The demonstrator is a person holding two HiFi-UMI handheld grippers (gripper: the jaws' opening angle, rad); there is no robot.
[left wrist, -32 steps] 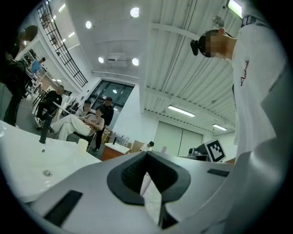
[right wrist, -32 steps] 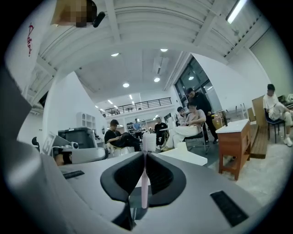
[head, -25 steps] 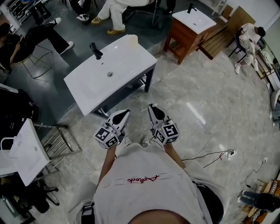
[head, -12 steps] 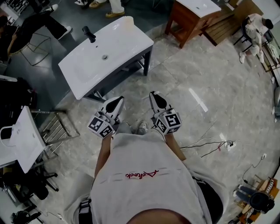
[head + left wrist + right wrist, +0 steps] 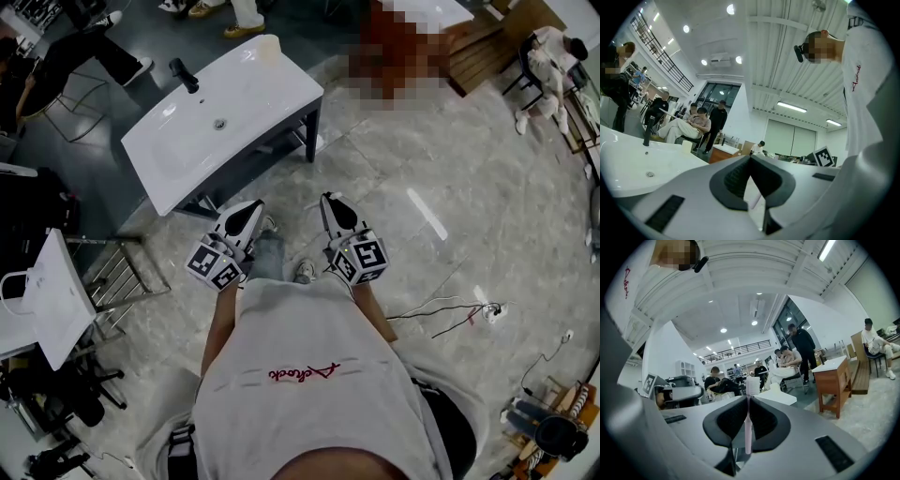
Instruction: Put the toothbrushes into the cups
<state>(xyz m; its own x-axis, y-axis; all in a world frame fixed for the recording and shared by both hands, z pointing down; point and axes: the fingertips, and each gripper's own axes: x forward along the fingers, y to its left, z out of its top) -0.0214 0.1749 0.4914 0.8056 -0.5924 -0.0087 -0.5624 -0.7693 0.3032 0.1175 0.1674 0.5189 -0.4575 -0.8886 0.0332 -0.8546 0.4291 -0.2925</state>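
I am walking up to a white sink table (image 5: 272, 103) with a black faucet (image 5: 183, 75). A pale cup (image 5: 269, 49) stands on its far corner and also shows as a cup (image 5: 686, 146) in the left gripper view and a cup (image 5: 774, 387) in the right gripper view. My right gripper (image 5: 330, 203) is level and shut on a pink toothbrush (image 5: 748, 427), whose bristle head (image 5: 752, 385) stands up past the tips. My left gripper (image 5: 251, 210) has its jaws met at the tips, with a pale pink toothbrush handle (image 5: 757, 201) slanting behind them.
A second white basin (image 5: 56, 309) and a metal rack (image 5: 122, 291) stand to my left. Cables (image 5: 450, 314) lie on the marble floor at the right. A wooden cabinet (image 5: 834, 380) stands right of the sink. People sit and stand beyond the sink.
I have stepped forward: the sink table has come closer to both grippers. Both grippers moved ahead with me, jaws unchanged.
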